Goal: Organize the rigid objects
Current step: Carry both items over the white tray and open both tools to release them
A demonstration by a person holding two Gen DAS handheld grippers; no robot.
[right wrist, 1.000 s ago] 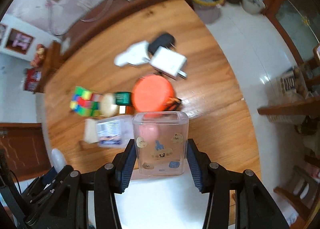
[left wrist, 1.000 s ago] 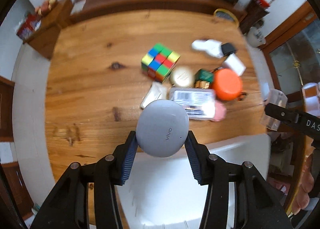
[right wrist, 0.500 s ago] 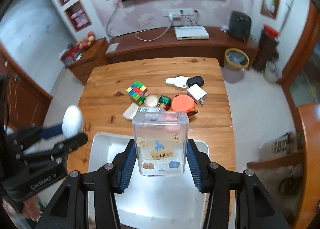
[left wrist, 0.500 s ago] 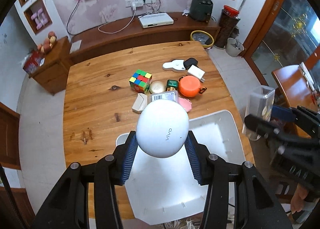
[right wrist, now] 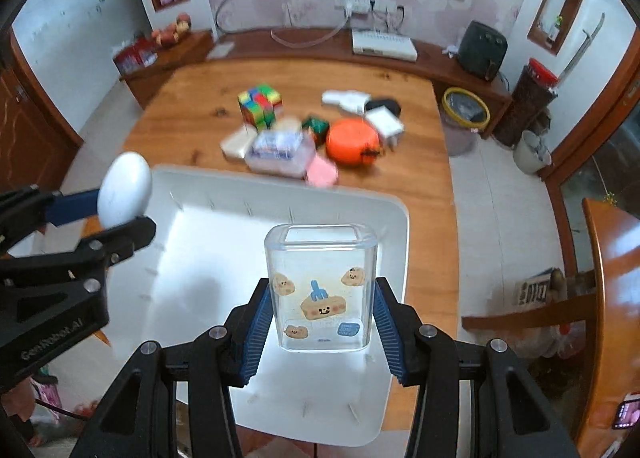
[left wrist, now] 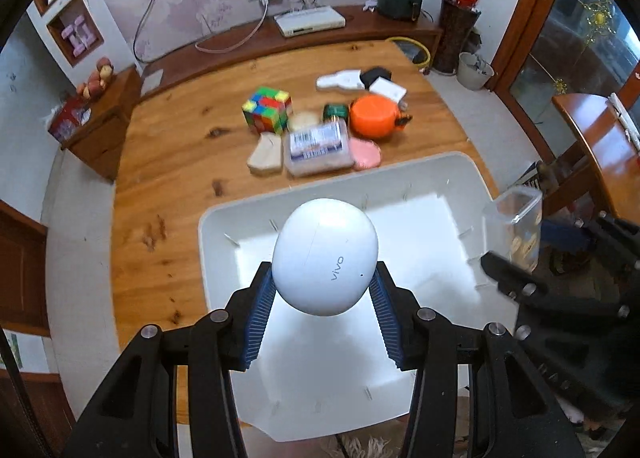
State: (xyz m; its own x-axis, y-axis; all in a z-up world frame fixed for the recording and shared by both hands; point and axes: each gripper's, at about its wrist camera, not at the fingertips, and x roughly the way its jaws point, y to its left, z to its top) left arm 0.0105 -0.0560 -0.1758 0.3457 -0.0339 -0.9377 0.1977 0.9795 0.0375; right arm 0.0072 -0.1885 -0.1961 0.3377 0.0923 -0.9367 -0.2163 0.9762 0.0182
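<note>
Pinching a smooth white earbud case [left wrist: 325,256] above the white tray [left wrist: 224,217] at the table's near edge, the left gripper [left wrist: 324,310] could let it squirt free. Opposite, the right gripper [right wrist: 320,322] clamps a clear sticker box [right wrist: 320,290] over the tray's [right wrist: 394,225] right side; its slick walls might slide.
</note>
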